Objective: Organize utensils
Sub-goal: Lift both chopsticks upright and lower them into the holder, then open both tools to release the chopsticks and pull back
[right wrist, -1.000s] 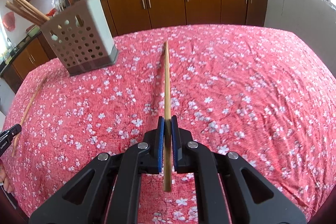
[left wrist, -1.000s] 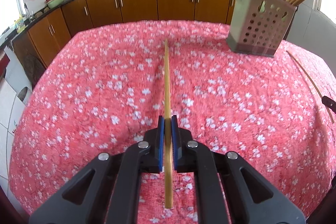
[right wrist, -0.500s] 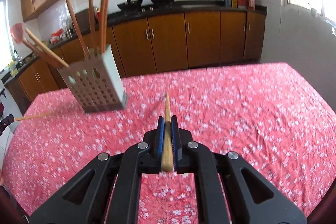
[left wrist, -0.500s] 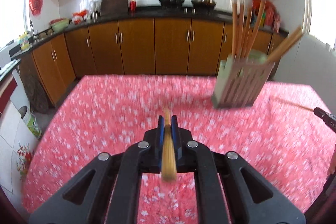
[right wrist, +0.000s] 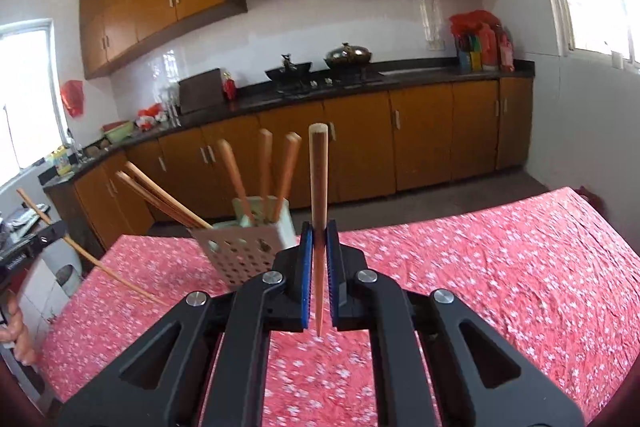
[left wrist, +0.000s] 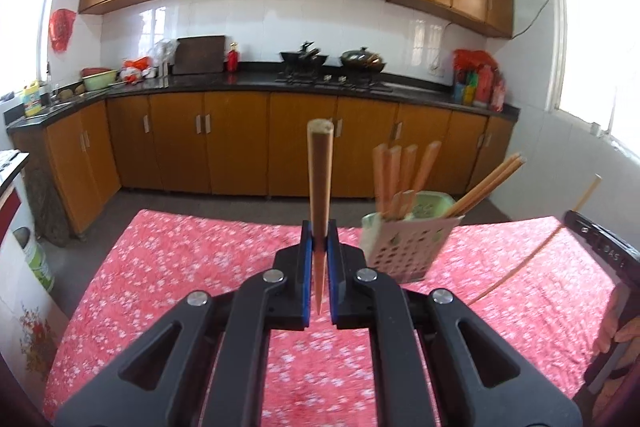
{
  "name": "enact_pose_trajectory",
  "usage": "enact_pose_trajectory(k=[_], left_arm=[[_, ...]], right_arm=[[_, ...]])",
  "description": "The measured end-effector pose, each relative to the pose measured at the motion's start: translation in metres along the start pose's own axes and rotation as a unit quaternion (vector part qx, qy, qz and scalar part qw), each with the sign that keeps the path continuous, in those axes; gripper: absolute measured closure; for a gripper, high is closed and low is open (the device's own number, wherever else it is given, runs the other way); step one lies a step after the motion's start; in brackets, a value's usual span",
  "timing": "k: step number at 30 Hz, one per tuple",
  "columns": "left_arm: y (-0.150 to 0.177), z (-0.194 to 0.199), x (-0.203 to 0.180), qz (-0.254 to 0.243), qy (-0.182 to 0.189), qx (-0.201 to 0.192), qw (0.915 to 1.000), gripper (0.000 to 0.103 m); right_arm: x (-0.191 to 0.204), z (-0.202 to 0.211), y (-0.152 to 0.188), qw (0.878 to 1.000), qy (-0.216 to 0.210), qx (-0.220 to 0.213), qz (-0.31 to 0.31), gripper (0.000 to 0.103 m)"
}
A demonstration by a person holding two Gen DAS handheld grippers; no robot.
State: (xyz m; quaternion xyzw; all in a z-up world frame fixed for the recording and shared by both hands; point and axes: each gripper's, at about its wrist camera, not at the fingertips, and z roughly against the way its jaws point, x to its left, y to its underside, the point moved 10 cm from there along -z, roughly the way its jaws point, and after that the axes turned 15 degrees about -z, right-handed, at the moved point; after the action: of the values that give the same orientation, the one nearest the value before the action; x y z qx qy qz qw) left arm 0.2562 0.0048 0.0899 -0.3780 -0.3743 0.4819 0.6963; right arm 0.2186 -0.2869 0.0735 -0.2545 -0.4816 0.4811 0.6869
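Left tongs [left wrist: 319,251] clamp one chopstick [left wrist: 320,179], butt end raised. Right tongs [right wrist: 319,251] clamp a second chopstick [right wrist: 319,183] likewise. Perforated utensil holder [left wrist: 404,247] stands on the red floral tabletop [left wrist: 180,259], ahead between both tongs, already holding chopsticks.

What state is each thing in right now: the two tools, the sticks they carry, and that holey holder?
Left tool: shut on a chopstick.
Left chopstick: clamped, thick end up, off the table.
Right tool: shut on a chopstick.
Right chopstick: clamped, thick end up, off the table.
Holder: standing on the tablecloth, holding several chopsticks and utensils.
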Motion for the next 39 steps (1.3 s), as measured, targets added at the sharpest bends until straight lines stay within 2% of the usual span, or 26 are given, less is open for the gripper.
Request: enact_pose_trajectory(k=[9,14,19,24,32,39], left_arm=[[-0.066,0.019,-0.055,-0.013,0.048,-0.072,0.9961,0.095],[-0.100,0.019,-0.068,-0.006,0.049,-0.104,0.9933,0.095],[-0.130,0.009,-0.067,-0.001,0.033,-0.128,0.9912,0.095],[-0.136,-0.016,-0.066,0.005,0.025,-0.119,0.9925,0.095],[-0.114,-0.064,-0.058,0.019,0.030,-0.080,0.9962,0.095],[-0.107,-0.074,-0.061,0.014,0.036,-0.071,0.9967,0.095]], right_arm=[[0.063,0.033,-0.046,0.995,-0.086,-0.056,0.016,0.096],[0.081,0.037,-0.074,0.990,-0.101,-0.095,0.023,0.096],[0.086,0.032,-0.094,0.986,-0.110,-0.126,0.013,0.096],[0.085,0.013,-0.101,0.985,-0.103,-0.139,0.006,0.096],[0.073,-0.043,-0.082,0.993,-0.074,-0.093,0.002,0.095],[0.069,-0.053,-0.071,0.995,-0.068,-0.067,-0.005,0.095]])
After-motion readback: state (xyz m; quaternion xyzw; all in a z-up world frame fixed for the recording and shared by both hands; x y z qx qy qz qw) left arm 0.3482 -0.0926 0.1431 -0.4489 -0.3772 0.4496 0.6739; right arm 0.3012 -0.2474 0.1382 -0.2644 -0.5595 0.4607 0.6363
